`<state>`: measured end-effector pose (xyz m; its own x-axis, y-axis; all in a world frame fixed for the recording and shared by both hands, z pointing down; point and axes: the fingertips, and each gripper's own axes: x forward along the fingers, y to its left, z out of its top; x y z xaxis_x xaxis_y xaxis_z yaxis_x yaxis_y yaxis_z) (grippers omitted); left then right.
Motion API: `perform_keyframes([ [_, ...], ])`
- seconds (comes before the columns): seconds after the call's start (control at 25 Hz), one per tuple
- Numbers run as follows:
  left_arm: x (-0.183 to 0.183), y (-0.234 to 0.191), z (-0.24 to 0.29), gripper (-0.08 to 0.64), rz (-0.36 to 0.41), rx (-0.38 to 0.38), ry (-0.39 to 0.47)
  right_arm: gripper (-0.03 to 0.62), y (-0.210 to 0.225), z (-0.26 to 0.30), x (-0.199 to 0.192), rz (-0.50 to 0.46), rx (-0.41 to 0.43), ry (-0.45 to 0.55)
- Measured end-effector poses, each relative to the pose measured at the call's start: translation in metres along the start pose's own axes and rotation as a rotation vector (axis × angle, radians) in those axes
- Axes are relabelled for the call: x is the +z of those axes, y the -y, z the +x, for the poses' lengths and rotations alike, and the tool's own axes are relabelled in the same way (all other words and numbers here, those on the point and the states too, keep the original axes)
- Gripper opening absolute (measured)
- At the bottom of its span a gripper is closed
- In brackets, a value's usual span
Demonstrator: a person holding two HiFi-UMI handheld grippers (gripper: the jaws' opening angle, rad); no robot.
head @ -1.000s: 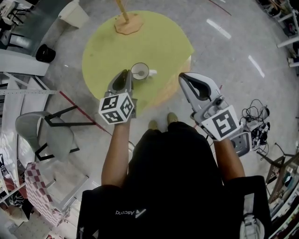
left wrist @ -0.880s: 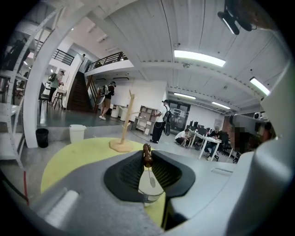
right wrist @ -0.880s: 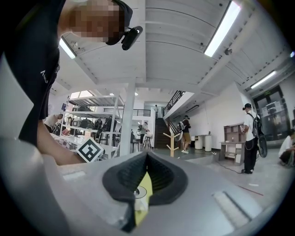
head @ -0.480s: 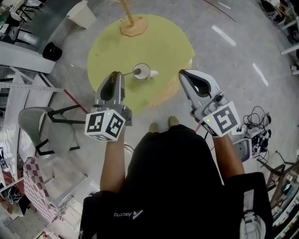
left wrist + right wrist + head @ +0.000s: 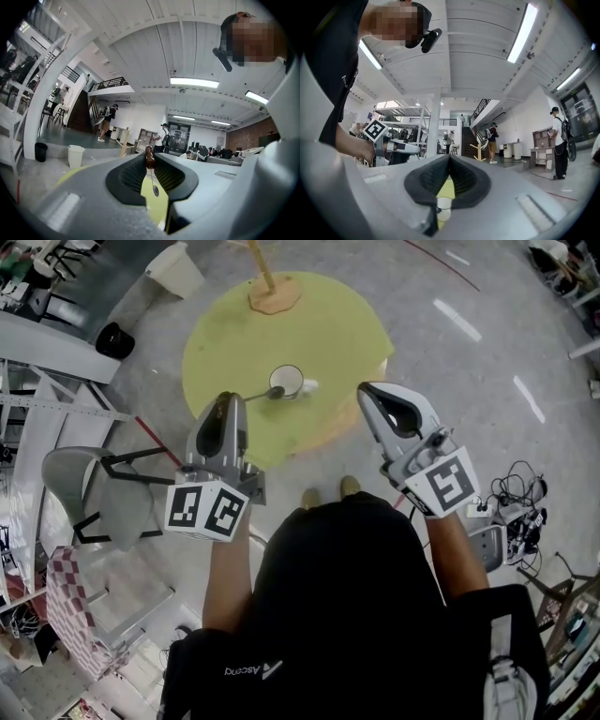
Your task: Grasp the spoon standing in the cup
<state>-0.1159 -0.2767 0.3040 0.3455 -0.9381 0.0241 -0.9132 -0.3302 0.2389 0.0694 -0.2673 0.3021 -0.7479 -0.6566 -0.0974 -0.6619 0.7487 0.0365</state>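
Observation:
A white cup [image 5: 289, 381] stands on the round yellow table [image 5: 319, 324]. My left gripper [image 5: 228, 399] is shut on the brown end of the spoon [image 5: 255, 396]. The spoon lies nearly level from the jaws toward the cup, its bowl by the cup's near-left rim. In the left gripper view the spoon [image 5: 150, 160] is pinched at the tips of the left gripper [image 5: 150, 154] and hangs over the table [image 5: 158, 206]. My right gripper [image 5: 367, 390] hovers right of the cup, shut with nothing in it. The cup [image 5: 444, 204] shows below the right gripper [image 5: 449, 158].
A wooden stand [image 5: 272, 292] sits at the table's far edge. On the floor are a white bin [image 5: 176, 268] and a black bin [image 5: 114, 339] at far left, a grey chair [image 5: 94, 493] at left, and cables [image 5: 511, 498] at right.
My left gripper has drawn back from the cup toward the person and to the left, taking the spoon with it. The right gripper has hardly moved.

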Motion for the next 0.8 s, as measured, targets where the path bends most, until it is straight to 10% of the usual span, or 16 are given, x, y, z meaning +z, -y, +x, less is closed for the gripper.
perform_keyframes([
  [0.8,0.0098,0.0034,-0.0073,0.057,-0.007,0.002,0.022,0.003,-0.0067,-0.0079,0.007,-0.016,0.008,0.004],
])
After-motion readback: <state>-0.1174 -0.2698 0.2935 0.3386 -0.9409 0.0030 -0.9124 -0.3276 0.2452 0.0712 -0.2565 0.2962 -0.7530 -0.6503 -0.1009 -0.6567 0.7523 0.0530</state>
